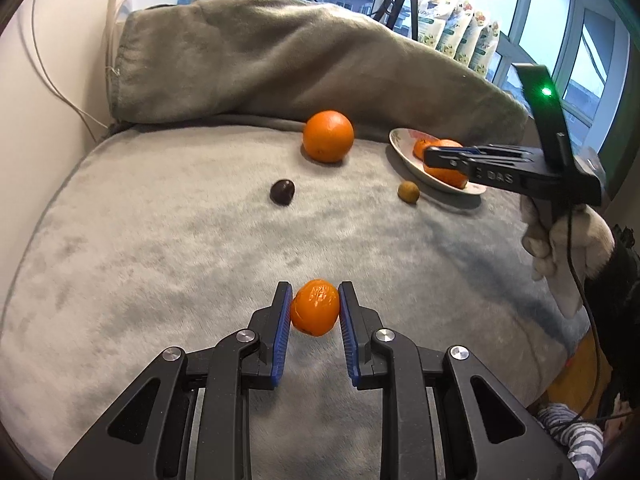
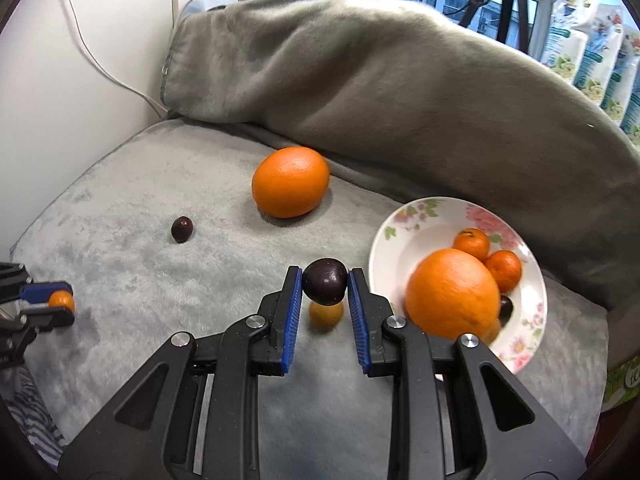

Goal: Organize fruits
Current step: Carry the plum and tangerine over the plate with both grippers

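While both hands work over a grey plush cushion (image 2: 132, 280), each pair of tongs is already clamped on a fruit. Farthest left, the left tongs (image 1: 315, 307) grip a small mandarin (image 1: 315, 306) between their blue pads, low over the cushion, in a hold that looks ready for carrying.

Beyond those tongs and slightly left lies a loose dark plum (image 1: 282, 191). Farther back, against the folded grey blanket (image 1: 280, 60), sits a large orange (image 1: 328, 136), probably stopped there by the fold.

Moving right, the right tongs (image 2: 325, 286) are closed on a second dark plum (image 2: 325, 286), lifted clear of the cushion. Directly beneath it rests a small yellowish-brown fruit (image 2: 326, 315), whose kind cannot be told.

Just right of these tongs stands a white floral plate (image 2: 416, 216). It holds a big orange (image 2: 454, 292), two small mandarins (image 2: 472, 243) behind it, and a dark fruit (image 2: 506, 308) partly hidden beside it. Since fruit is already gathered there, the plate appears to be the collecting place, and the held plum is likely headed for it.

A gloved hand (image 1: 560, 248) holds the right tongs' handle.
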`<state>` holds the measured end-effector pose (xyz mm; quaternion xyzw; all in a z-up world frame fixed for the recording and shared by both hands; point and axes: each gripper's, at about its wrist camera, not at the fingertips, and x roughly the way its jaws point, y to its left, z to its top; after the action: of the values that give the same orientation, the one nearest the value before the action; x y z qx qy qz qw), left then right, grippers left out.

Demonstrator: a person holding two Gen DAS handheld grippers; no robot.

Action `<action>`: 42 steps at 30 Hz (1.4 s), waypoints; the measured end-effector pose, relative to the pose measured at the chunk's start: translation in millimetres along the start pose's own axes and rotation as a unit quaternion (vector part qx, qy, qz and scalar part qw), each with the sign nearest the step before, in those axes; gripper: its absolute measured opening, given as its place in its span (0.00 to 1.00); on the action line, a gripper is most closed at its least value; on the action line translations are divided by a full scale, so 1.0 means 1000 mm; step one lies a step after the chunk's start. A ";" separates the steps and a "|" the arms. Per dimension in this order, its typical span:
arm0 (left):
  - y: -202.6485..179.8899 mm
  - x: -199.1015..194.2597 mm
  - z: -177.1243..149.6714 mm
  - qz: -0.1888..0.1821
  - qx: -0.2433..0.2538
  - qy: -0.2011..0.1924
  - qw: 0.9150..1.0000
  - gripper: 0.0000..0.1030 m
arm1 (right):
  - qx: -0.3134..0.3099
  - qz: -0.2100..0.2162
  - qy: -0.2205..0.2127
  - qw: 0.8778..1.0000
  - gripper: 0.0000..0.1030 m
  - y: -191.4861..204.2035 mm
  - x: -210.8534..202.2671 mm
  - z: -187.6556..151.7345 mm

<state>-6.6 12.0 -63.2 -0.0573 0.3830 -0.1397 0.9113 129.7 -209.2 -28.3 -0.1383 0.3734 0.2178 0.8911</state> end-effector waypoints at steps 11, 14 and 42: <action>-0.015 0.012 0.030 -0.013 0.021 -0.018 1.000 0.21 | 0.022 -0.014 -0.017 1.000 0.24 -0.019 -0.024 -0.010; -0.023 0.020 0.041 -0.019 0.030 -0.022 0.999 0.21 | 0.029 -0.017 -0.018 0.999 0.24 -0.026 -0.027 -0.014; -0.083 0.115 0.117 -0.063 0.061 -0.012 0.996 0.21 | 0.095 -0.063 -0.010 0.993 0.24 -0.103 -0.033 -0.031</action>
<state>136.3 -102.0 -41.7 -0.0273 0.3588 -0.2193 0.9069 141.2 -320.4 -17.2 -0.0744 0.3741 0.1265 0.9157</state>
